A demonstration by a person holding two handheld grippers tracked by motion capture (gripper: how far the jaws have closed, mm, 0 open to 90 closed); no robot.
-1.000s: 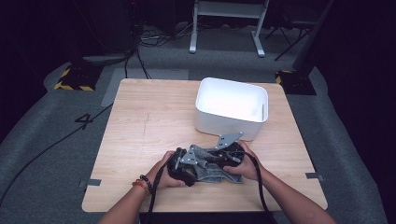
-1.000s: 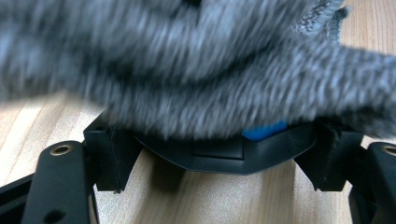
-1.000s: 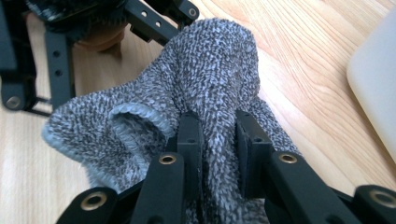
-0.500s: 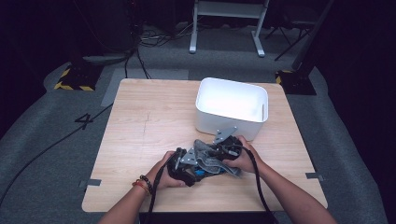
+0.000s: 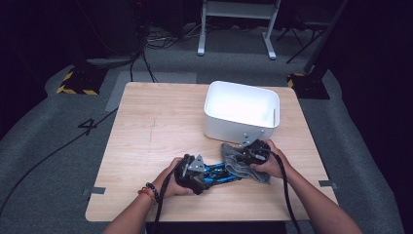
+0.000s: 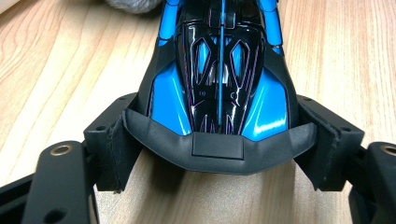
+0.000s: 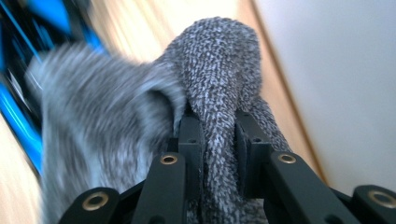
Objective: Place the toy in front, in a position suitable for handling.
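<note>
Work in hand: wiping a blue and black toy car [image 5: 219, 173] with a grey knitted cloth [image 5: 239, 165], as I judge it from how the two are held together.

Left gripper [image 5: 207, 178]: nearest the table's front edge, lying low and level, pointing toward the right side. In the left gripper view its jaws stand part-way apart with the pads pressed on both flanks of the car's black end, so it is gripping the toy and pinning it to the wood.

Left hand [image 5: 171, 177]: wrapped round the gripper body from behind, forearm coming in from the front edge, a bead bracelet at the wrist.

Toy car: on the table [image 5: 156, 122] near the middle of the front edge, lengthwise between the two grippers, its far end touching the cloth.

Right gripper [image 5: 246, 157]: a little farther in and to the right, tipped down toward the car. The right gripper view shows its jaws nearly closed, clamping a fold of the cloth between them.

Right hand [image 5: 269, 163]: closed over the gripper from the right side, forearm slanting in from the front right corner.

Cloth: bunched against the car's far end, draped onto the wood toward the right.

White bin [image 5: 242, 111]: farther back, toward the table's rear right, just beyond the right gripper; its inside looks bare.

Done: car secured, cloth picked up and brought onto the car.

Left: how much of the bodywork has been wiped I cannot tell; the near half lies bare of cloth, and neither thing is in the bin.
</note>
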